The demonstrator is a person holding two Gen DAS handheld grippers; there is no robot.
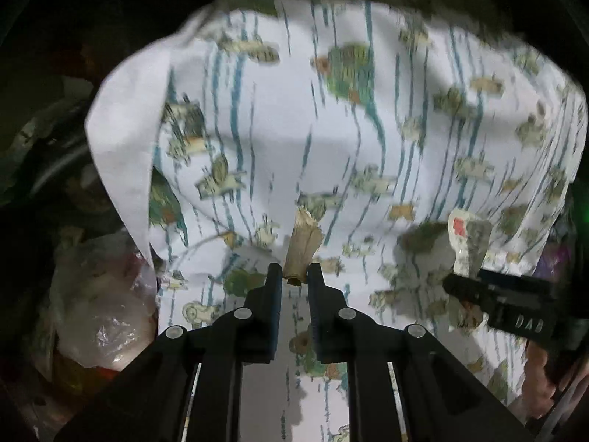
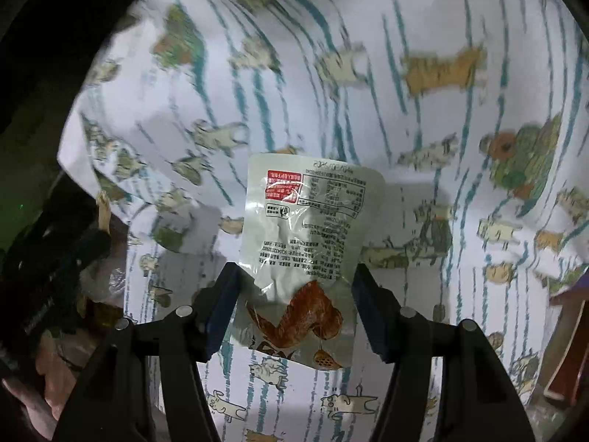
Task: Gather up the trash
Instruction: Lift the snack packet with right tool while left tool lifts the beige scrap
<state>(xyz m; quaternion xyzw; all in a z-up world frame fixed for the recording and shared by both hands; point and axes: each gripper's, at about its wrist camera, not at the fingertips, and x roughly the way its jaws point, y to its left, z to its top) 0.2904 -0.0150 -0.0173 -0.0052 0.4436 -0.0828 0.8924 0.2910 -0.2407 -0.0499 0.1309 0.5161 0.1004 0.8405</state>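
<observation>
My left gripper (image 1: 294,274) is shut on a small crumpled brown scrap of paper (image 1: 303,241) and holds it above a white cloth printed with cartoon cats (image 1: 331,140). My right gripper (image 2: 296,276) is shut on a pale snack wrapper (image 2: 309,217) with a red label and a chicken-wing picture; the wrapper sticks up between the fingers. In the left wrist view the right gripper (image 1: 467,287) shows at the right with the wrapper (image 1: 467,243). In the right wrist view the left gripper (image 2: 88,246) shows at the left edge with the brown scrap (image 2: 103,210).
The cat-print cloth (image 2: 405,110) fills both views. A clear plastic bag of rubbish (image 1: 106,313) lies at the lower left beside the cloth, in dark clutter. A brown wooden object (image 2: 567,339) stands at the right edge.
</observation>
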